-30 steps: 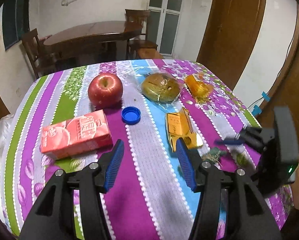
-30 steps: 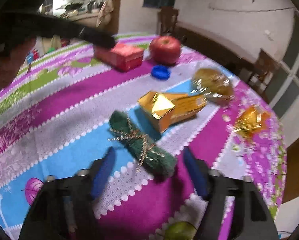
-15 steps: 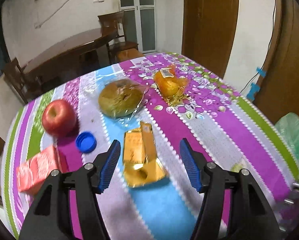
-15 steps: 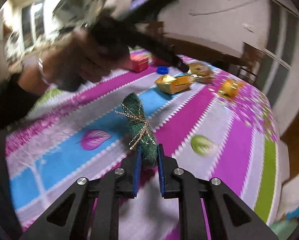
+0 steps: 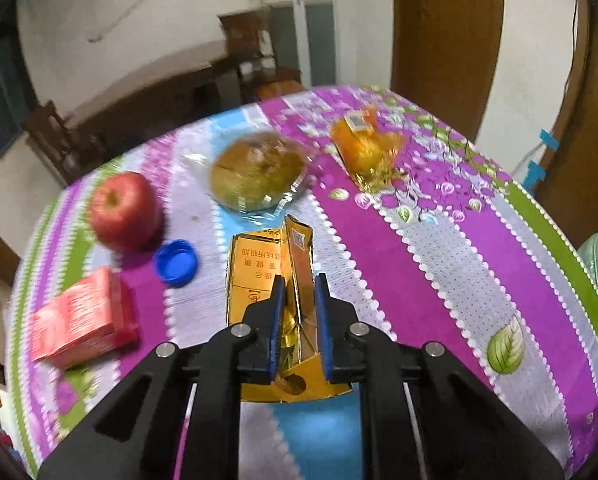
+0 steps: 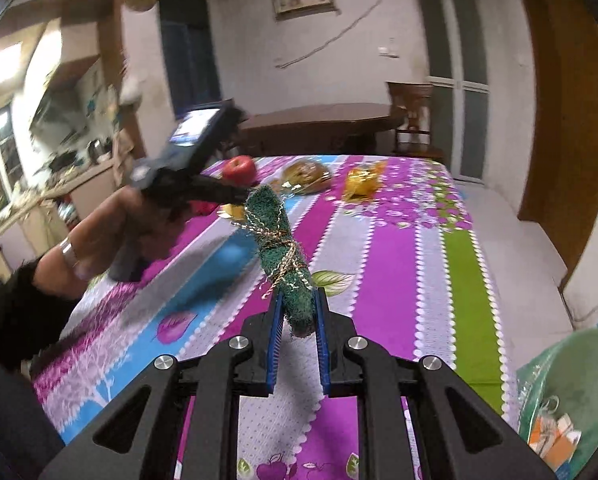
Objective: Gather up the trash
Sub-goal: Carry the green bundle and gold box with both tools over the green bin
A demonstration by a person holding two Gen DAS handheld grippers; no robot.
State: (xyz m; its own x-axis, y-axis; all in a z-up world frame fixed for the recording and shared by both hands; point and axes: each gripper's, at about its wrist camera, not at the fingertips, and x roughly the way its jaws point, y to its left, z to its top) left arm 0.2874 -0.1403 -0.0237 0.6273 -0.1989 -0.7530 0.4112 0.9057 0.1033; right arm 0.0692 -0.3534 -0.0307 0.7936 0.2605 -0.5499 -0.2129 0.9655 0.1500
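Your left gripper (image 5: 299,300) pinches the raised flap of the gold carton (image 5: 271,280) on the striped tablecloth (image 5: 439,272). Your right gripper (image 6: 297,312) clamps a green roll (image 6: 283,252), possibly wrapped in gold thread, above the table.

The surface (image 5: 439,264) wears a cloth striped in purple, white, blue and green, printed with leaves and flowers. On it, seen from the left wrist, lie a round red apple (image 5: 123,210), a small blue plastic bottle cap (image 5: 176,261) just beside it, a red rectangular carton (image 5: 81,320) nearer the left edge, a brown bun in clear plastic wrap (image 5: 257,176), a crumpled orange foil wrapper (image 5: 369,150) and an opened flat gold cardboard box (image 5: 259,268) near the middle.
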